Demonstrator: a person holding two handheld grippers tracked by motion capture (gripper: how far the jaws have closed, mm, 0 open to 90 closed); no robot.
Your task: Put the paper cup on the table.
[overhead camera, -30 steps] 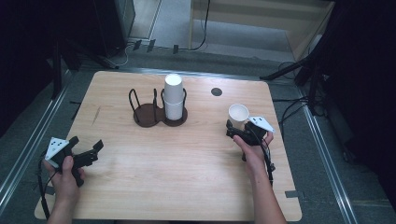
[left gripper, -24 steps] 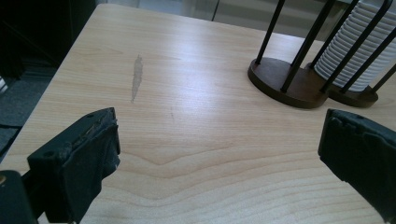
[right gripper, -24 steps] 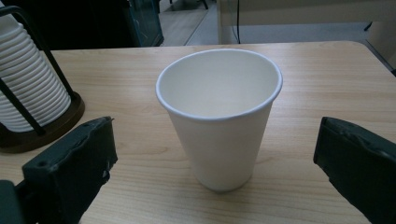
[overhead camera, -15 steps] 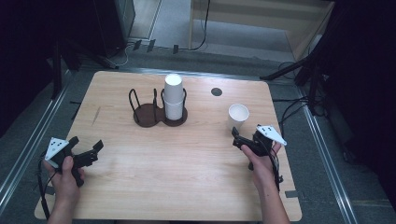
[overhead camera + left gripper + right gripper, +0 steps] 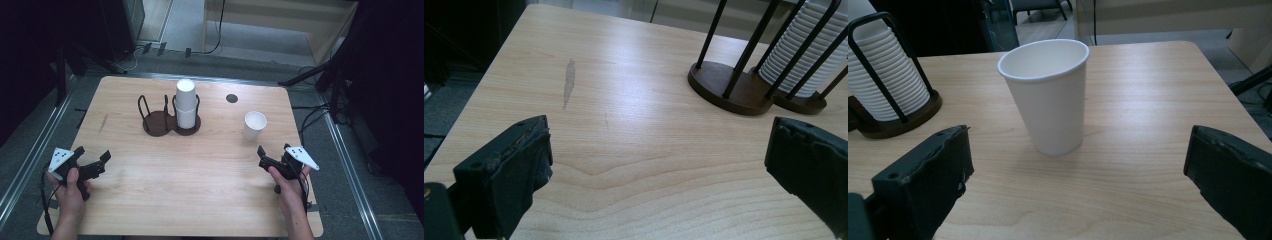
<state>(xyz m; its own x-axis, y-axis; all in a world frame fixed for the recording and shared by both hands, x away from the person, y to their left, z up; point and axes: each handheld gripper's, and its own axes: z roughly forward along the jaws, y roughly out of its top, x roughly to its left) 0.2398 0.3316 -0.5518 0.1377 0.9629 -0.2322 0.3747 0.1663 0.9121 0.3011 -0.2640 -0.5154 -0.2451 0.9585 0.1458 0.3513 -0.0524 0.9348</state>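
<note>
A single white paper cup [image 5: 255, 125] stands upright on the wooden table [image 5: 200, 190] at the right; in the right gripper view the cup [image 5: 1048, 95] is just ahead of the jaws, free of them. My right gripper [image 5: 273, 149] sits a little nearer the person than the cup, open and empty, as the right gripper view [image 5: 1078, 165] also shows. A dark brown two-place rack [image 5: 159, 122] with black wire loops holds a stack of white cups [image 5: 185, 102] in its right place. My left gripper [image 5: 93, 154] rests near the table's left edge, open with nothing between its jaws [image 5: 659, 150].
A small black round spot [image 5: 231, 98] marks the table behind the cup. A faint grey streak [image 5: 569, 82] lies on the wood at the left. Metal rails [image 5: 345, 165] and cables run along the floor beside the table.
My right gripper has let go of the paper cup and pulled back toward the person, jaws now wide. The cup stays standing where it was. The left gripper has not moved.
</note>
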